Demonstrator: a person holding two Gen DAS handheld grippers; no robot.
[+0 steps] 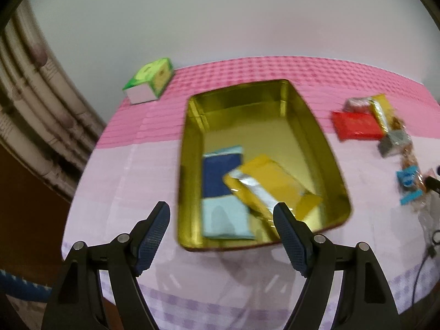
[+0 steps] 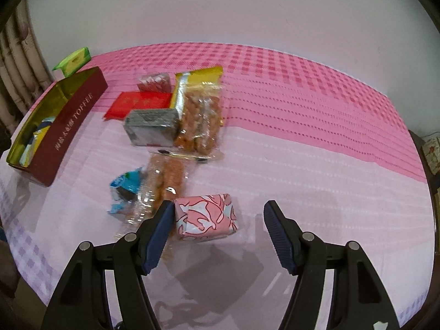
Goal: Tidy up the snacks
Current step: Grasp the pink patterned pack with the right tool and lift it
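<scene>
The right gripper (image 2: 218,214) hangs over the near part of the tabletop (image 2: 316,170) with its jaws spread wide and nothing between the pads. A pink patterned packet (image 2: 206,217) lies on the cloth inside the gap, just beside the left finger and well short of the right one; whether it touches the left pad cannot be told. Just left of it lies a clear bag of brown biscuits (image 2: 165,176) with a blue wrapper (image 2: 125,189) against its left side.

The left gripper (image 1: 221,211) is likewise wide open and empty, hovering at the near edge of a gold-lined tin (image 1: 310,126). Inside the tin, at its near end, a blue packet (image 1: 220,176) lies flat with a yellow packet (image 1: 269,184) tilted across its right side; the far half of the tin floor is bare. From the right wrist view the tin's outer wall is dark red with "TOFFEE" lettering.

Farther toward the middle of the tabletop sits a cluster: a grey packet (image 2: 151,129), a second clear bag of fried snacks (image 2: 200,126) beside it, a red packet (image 2: 140,103) behind, a yellow-and-silver packet (image 2: 192,82) and a small reddish pack (image 2: 154,82), too blurred to read. At the far left edge lies a green box (image 1: 150,79), partly cut off in the right wrist view.
</scene>
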